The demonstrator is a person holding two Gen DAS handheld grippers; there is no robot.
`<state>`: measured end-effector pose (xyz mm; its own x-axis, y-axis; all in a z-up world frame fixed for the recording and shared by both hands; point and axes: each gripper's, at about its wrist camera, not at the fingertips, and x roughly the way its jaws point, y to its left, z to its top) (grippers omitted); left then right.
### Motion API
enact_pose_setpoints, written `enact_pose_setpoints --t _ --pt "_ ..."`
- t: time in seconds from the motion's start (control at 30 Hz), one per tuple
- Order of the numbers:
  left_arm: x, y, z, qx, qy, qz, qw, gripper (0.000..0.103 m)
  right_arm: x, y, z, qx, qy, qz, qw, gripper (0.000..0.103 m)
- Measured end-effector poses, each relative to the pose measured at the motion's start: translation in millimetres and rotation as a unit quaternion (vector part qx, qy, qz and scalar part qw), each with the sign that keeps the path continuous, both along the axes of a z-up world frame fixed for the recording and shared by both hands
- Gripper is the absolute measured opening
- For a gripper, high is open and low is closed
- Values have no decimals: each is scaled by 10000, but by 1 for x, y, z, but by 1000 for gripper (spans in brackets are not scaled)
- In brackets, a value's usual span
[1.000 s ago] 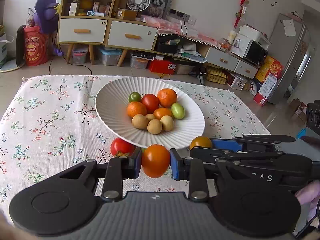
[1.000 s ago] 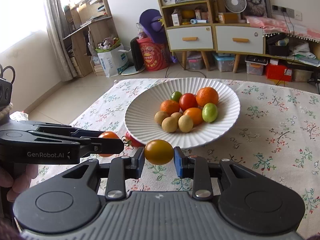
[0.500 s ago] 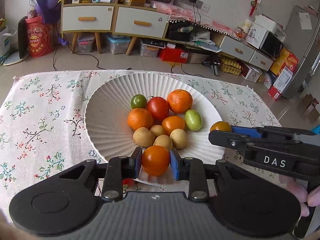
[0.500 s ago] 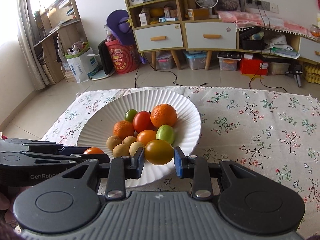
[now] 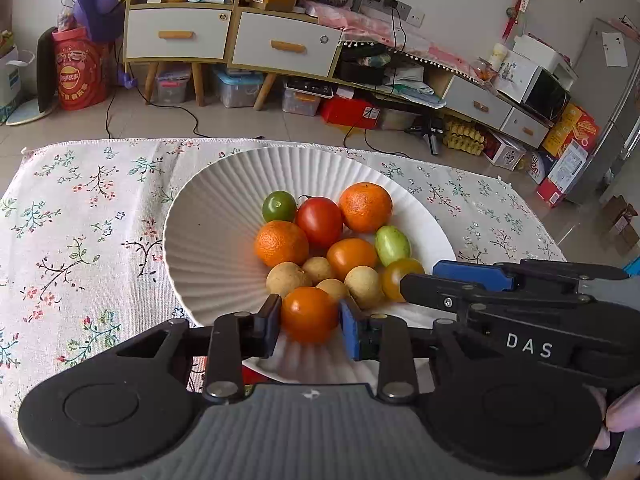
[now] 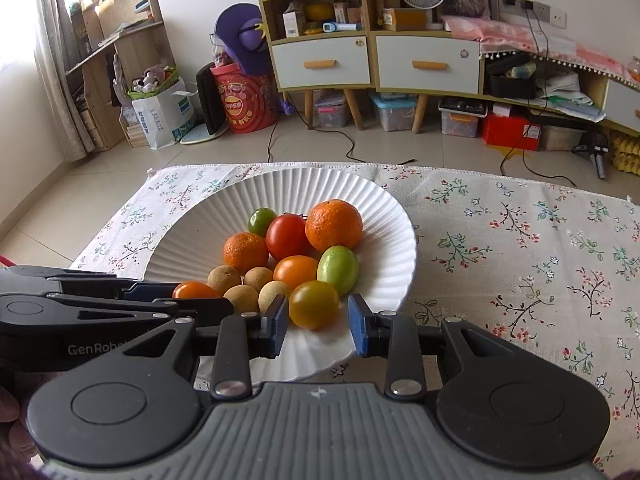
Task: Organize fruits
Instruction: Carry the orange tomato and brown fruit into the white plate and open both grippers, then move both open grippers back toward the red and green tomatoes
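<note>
Left-wrist and right-wrist views of 2 hand-held tools over a ribbed white plate (image 5: pixel 208 232) on a tabletop covered by a floral cloth (image 5: pixel 80 220).

Left tool (image 5: pixel 310 322): it reaches over the plate's rim at 6 o'clock. An orange tomato (image 5: pixel 309 314) sits between its pads and rests on the plate. The jaws have just been opening, and the pads now stand slack beside the tomato rather than pressing it.

Right tool (image 6: pixel 317 326): it reaches over the rim at about 5 o'clock. A yellow tomato (image 6: pixel 314 304) lies on the plate between its pads. A clear gap shows on the fruit's 3 o'clock side, so this tool is released too. In the left-wrist view the right tool enters from 3 o'clock, its tips just beside the left tool.

Plate contents: the pile fills the plate's centre.
- A red tomato (image 5: pixel 319 220) lies in the middle.
- 1 mandarin (image 5: pixel 365 206) lies at 1 o'clock of it and another at 8 o'clock.
- A round green fruit (image 5: pixel 279 205) lies at 10 o'clock.
- An oval green fruit (image 5: pixel 393 245) lies at 4 o'clock, touching the yellow tomato.
- 4 small brown fruits (image 5: pixel 289 278) cluster at 6 o'clock, just beyond the orange tomato.
</note>
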<state>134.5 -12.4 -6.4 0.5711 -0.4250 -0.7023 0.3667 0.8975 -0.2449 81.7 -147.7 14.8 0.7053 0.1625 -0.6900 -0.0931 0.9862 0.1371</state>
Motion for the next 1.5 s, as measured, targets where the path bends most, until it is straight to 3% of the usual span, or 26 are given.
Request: enact_pose_setpoints --t 0.3,0.57,0.93,1.0,1.23,1.43,1.5 --pt "-13 9 10 14 -211 -72 9997 48 -6 -3 9 129 -109 -96 9998 42" --pt "-30 25 21 23 -480 -64 9988 67 -21 -2 16 149 -283 78 9995 61" --pt "-49 51 9 267 -586 29 9979 91 -45 -2 5 93 -283 190 9994 78" --pt "-52 58 6 283 -578 127 9978 99 -48 -1 4 46 -282 171 9994 81" --pt "-50 61 -14 522 -536 221 9970 100 -56 6 -2 -83 -332 326 9989 92" --pt "-39 51 -29 549 -627 216 9963 99 -55 13 -15 -351 -242 416 9982 92" --pt "-34 48 -32 503 -600 221 9967 93 -57 15 -19 -412 -231 431 9980 92"
